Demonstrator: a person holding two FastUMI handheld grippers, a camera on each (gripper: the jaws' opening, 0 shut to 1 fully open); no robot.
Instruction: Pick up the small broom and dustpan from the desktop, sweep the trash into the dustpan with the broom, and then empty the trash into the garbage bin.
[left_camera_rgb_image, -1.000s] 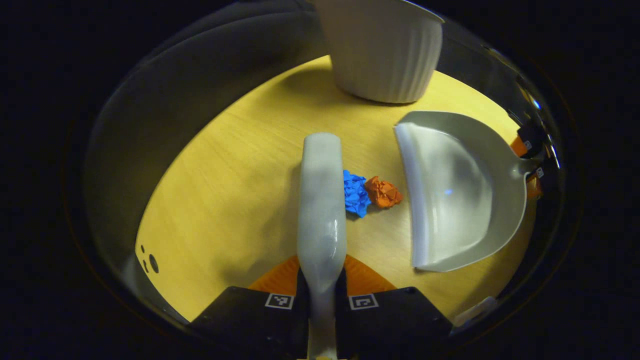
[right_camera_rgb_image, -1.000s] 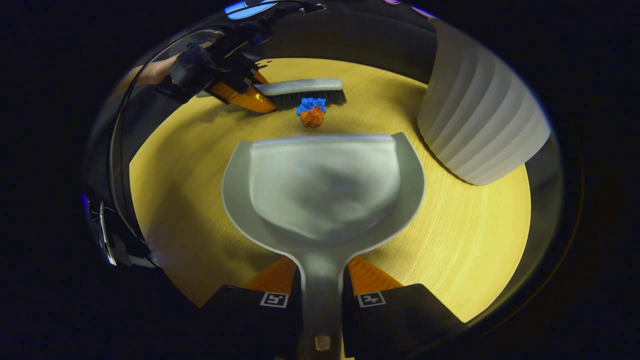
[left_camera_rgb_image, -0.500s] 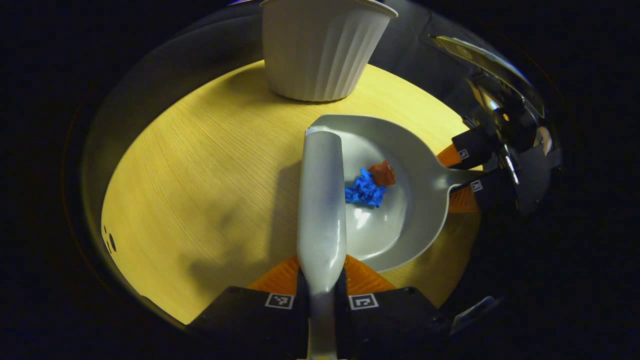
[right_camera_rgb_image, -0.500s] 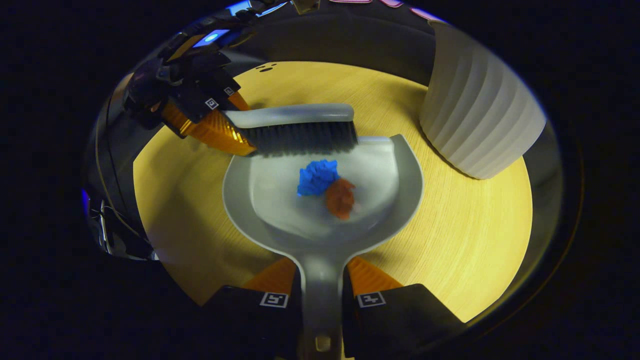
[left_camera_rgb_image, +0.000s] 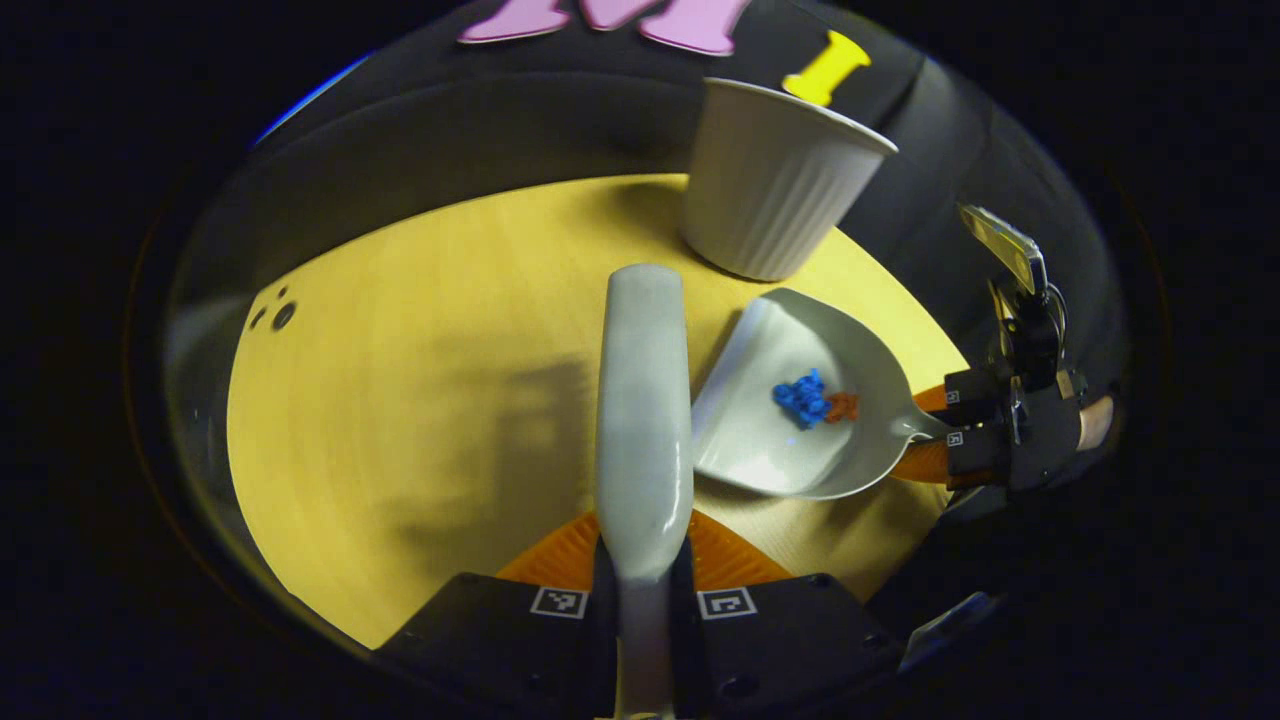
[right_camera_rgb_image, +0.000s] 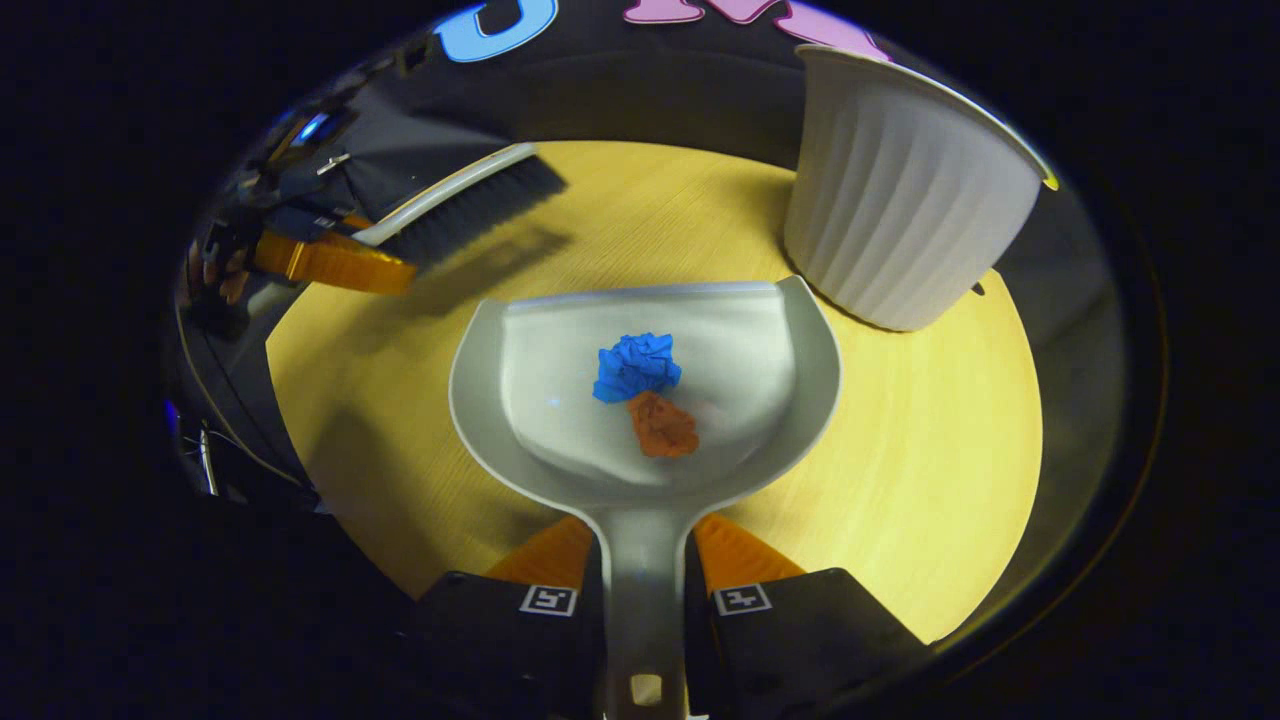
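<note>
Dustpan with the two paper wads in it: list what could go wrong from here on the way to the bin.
1. The blue wad and orange wad lie loose in the dustpan, whose front lip is open; tilting forward early may spill them onto the table.
2. The bin stands close beside the pan; its rim is high, so a low lift could knock it.
3. The right tongs hold only the narrow handle; the pan might twist.

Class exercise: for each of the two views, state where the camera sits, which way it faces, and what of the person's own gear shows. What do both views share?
Left gripper view: rides the left hand-held gripper, looking along the broom.
Right gripper view: rides the right hand-held gripper, looking along the dustpan.
Shared: dustpan, blue paper, orange paper, bin, table.
</note>
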